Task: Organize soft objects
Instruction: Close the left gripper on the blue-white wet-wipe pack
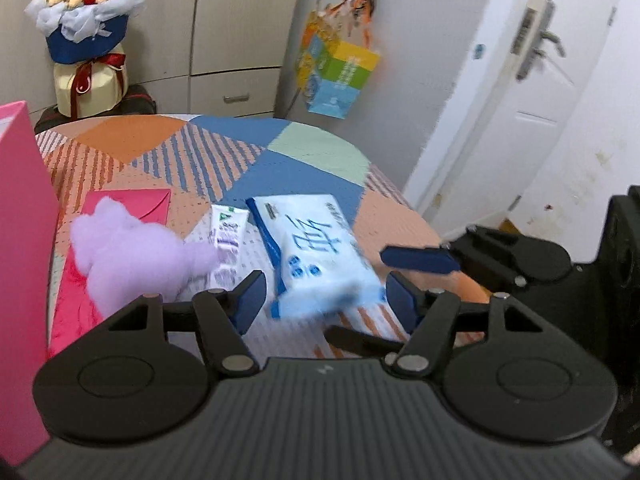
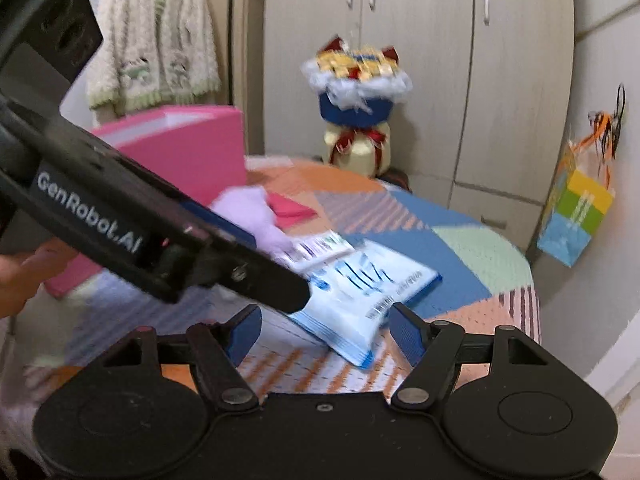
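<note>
- The tissue pack (image 1: 316, 252) lies on the table (image 1: 304, 168) just ahead of both grippers, not yet picked up
- Beside it lie the tube (image 1: 226, 236) and plush (image 1: 132, 252), near the pink box (image 1: 20, 240)
- Your left gripper (image 1: 326, 296) and right gripper (image 2: 326, 332) stand open and empty
- Nothing looks sorted yet; all the work is left

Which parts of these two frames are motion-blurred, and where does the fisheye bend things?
Left wrist: the tissue pack smears at its near end, the purple plush is soft, and the door and cabinet lines bow. Right wrist: blurrier overall, the pack's print streaks, the tablecloth stripes smudge, the cabinet edges curve. No harsh glare in either.
</note>
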Tool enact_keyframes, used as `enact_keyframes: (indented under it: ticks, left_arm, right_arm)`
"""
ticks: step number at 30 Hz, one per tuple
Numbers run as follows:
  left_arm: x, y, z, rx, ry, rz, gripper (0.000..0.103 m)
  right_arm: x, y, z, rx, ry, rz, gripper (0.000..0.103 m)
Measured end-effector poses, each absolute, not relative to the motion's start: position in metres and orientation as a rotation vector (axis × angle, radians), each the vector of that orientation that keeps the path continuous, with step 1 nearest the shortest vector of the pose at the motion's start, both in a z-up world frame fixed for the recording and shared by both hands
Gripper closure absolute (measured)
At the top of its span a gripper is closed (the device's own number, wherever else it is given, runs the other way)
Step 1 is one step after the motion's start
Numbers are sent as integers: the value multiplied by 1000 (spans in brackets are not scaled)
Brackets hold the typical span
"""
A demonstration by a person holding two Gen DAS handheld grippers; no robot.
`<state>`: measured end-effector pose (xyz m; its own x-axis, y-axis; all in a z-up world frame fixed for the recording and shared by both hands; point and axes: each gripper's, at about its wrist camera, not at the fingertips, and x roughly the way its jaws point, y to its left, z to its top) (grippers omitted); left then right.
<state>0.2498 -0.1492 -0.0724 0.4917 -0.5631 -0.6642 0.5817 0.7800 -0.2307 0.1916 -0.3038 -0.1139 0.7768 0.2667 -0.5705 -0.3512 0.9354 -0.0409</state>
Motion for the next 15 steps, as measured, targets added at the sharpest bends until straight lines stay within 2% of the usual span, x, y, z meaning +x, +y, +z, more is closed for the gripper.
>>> enact_keyframes:
  ticks: [5, 8, 11, 15]
  left_arm:
    - [278, -165, -94, 5, 835, -644, 48]
    - [287, -166, -104, -50, 845, -609, 48]
    - [289, -164, -107, -89, 855, -622, 52]
    - [290, -166, -112, -93, 870, -641, 57]
  right_arm:
    - [218, -313, -129, -109, 651, 326, 28]
    - [229, -318, -135, -53, 686, 346, 28]
    - [234, -317, -139, -43, 683, 344, 21]
    - [237, -312, -142, -77, 682, 330, 20]
